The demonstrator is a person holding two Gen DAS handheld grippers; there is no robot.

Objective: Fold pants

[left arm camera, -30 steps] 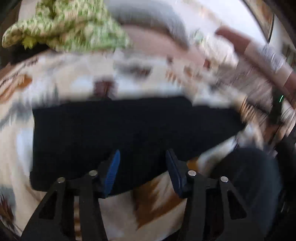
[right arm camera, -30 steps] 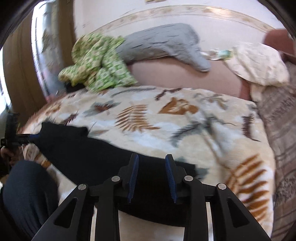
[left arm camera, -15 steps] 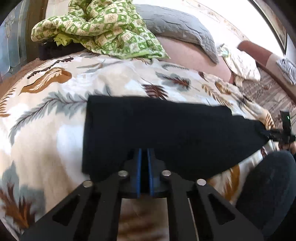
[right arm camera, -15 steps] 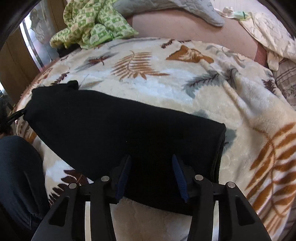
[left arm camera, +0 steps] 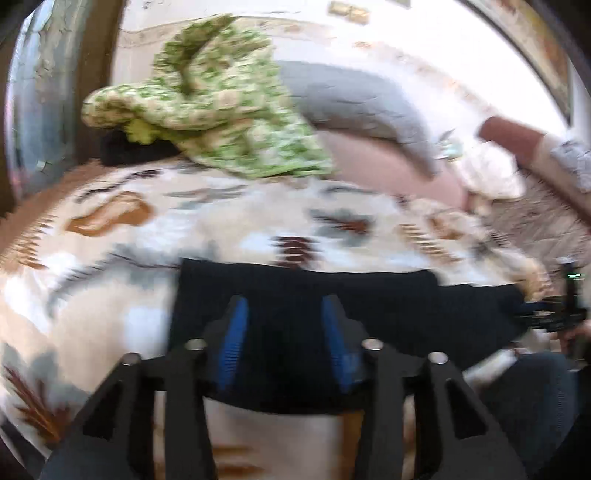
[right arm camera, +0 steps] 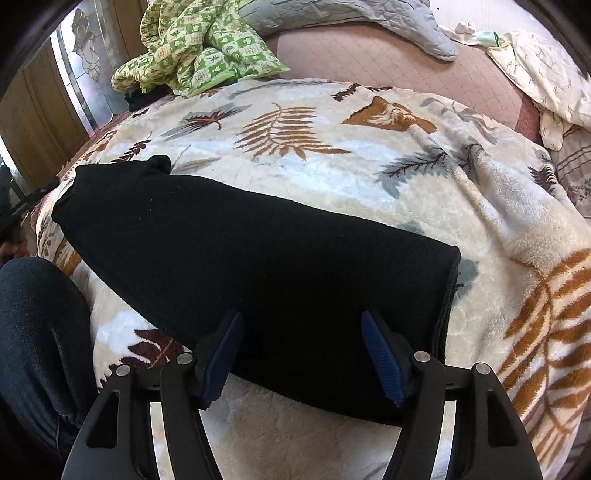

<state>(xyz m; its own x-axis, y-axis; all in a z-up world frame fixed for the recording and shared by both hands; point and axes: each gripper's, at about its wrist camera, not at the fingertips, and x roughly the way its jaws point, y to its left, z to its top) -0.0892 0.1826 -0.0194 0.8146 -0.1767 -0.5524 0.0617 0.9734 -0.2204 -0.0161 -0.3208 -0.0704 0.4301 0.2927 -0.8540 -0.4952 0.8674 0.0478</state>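
**Black pants lying as a long band on the bed, both grippers released**

Black knit pants (right arm camera: 258, 266), soft cloth, lying flat in a long narrow band across the cream fleece blanket with leaf print (right arm camera: 332, 155). Look already folded lengthwise, leg on leg; a judgement from the double edge at the right end only. Likely light, limp, no stiffness: will sag and drape from any pinch point, may cling to the fleece pile. Best hold judged at the doubled hem corners on the near edge, catching all layers at once.

Right gripper (right arm camera: 303, 354) spread wide, empty, blue pads straddling the near edge. Left gripper (left arm camera: 284, 343) also parted, nothing between the pads, over the same near edge.

Left view smeared by motion; cloth texture and layer count unreadable there. Far left end of pants bunched, waistband or cuff not distinguishable. Beyond: green-and-white patterned quilt (right arm camera: 195, 48) heaped, grey quilted pillow (right arm camera: 351, 14) cut off at top.
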